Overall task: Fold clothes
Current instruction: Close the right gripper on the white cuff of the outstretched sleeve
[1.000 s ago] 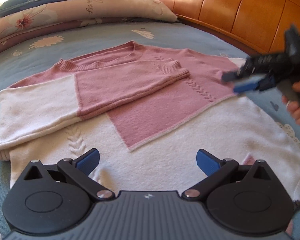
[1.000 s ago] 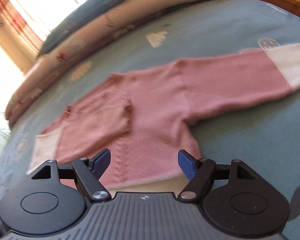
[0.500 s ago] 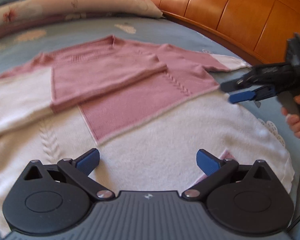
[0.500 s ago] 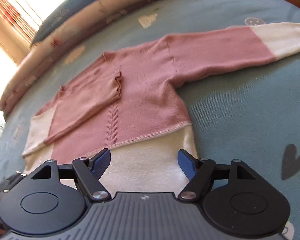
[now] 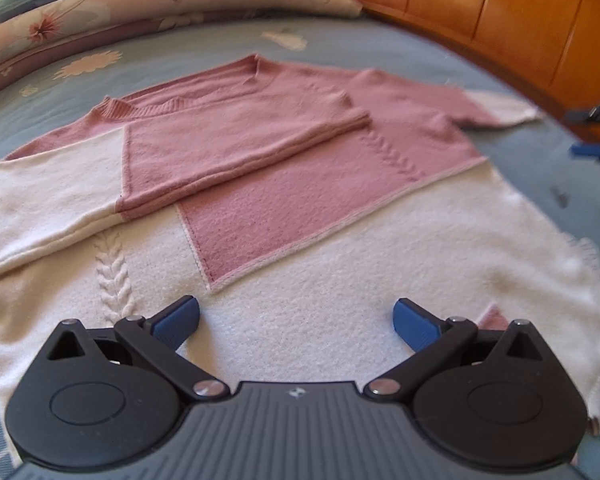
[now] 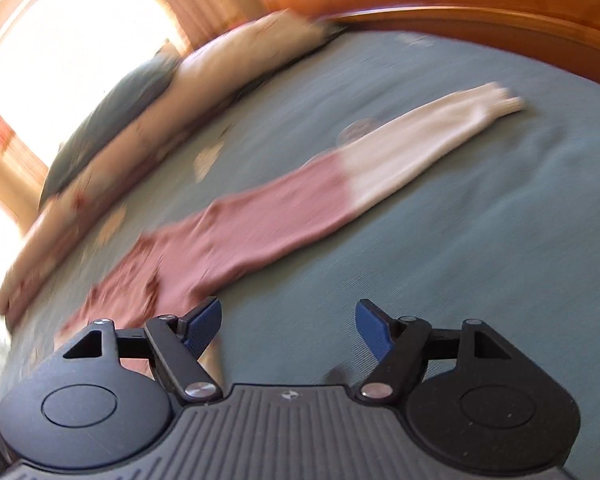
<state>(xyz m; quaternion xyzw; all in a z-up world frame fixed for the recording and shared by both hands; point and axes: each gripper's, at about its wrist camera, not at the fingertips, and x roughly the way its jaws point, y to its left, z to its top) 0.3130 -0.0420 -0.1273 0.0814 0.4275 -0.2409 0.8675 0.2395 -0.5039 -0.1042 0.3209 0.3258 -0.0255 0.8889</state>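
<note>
- One sweater (image 5: 300, 208), pink above and cream below, lies flat on the bed (image 5: 204, 52); we take it as our landmark.
- Its one sleeve (image 5: 236, 152) is already folded across the chest, cuff near the middle of the sweater.
- Its other sleeve (image 6: 340, 184) stretches straight out from the shoulder onto the bare blue cover, cream cuff farthest from the body.
- We judge the step in hand to be the second sleeve fold, not yet begun.
- Our right tongs (image 6: 288, 324) hover beside the sweater, near the armpit of the outstretched sleeve, pads apart and nothing between them.
- Our left tongs (image 5: 296, 320) hang over the cream hem end of the sweater, pads wide apart and empty.
- Next, we think, the right tongs must reach along the sleeve to the cuff, pinch it, and carry it back over the chest; the knit is soft, so a shallow pinch may slip.
- Beyond the sweater's collar lie pillows (image 5: 100, 12); a wooden headboard (image 5: 500, 20) curves around past the outstretched cuff.
</note>
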